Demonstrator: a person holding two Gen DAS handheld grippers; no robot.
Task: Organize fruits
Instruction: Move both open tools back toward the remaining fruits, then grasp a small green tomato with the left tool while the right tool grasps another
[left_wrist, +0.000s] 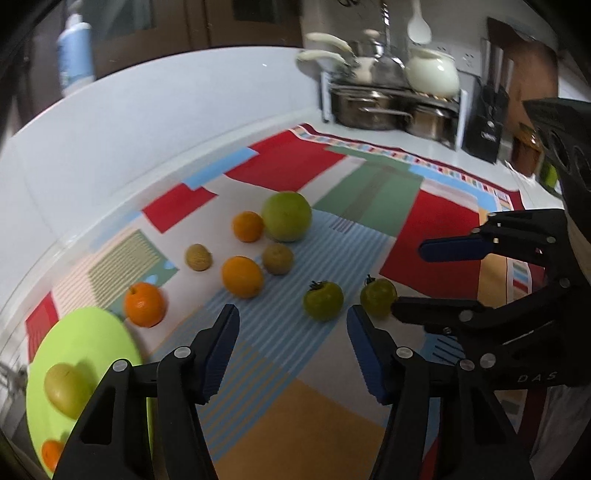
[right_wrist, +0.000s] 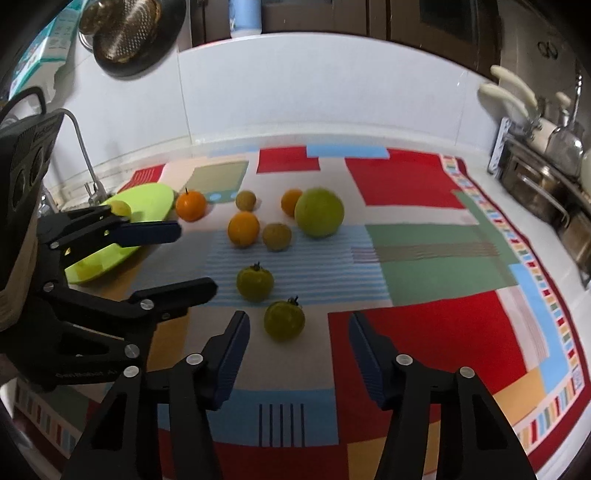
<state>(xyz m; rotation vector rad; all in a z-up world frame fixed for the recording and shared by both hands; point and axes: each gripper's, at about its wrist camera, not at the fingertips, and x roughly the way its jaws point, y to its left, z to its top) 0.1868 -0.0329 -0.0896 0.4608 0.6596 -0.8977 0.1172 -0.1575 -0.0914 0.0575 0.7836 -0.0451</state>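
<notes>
Loose fruit lies on a patchwork cloth (right_wrist: 424, 184): two green tomatoes (right_wrist: 255, 282) (right_wrist: 284, 319), a large green fruit (right_wrist: 319, 217), three oranges (left_wrist: 144, 304) (left_wrist: 242, 277) (left_wrist: 247, 226) and two small brownish fruits (left_wrist: 198, 257) (left_wrist: 277, 258). A lime-green plate (left_wrist: 85, 332) at the left holds a yellow-green fruit (left_wrist: 66, 387) and a small orange (left_wrist: 51, 454). My left gripper (left_wrist: 291, 314) is open and empty, just short of the farther tomato (left_wrist: 323, 300). My right gripper (right_wrist: 298, 317) is open, with the nearer tomato at its fingertips, clear of both pads.
A rack of steel pots and a cream kettle (left_wrist: 391, 107) stands at the back right. A faucet (right_wrist: 83, 147) rises behind the plate, with a colander (right_wrist: 125, 33) hanging above. A white backsplash runs along the far edge. The two grippers are close, side by side.
</notes>
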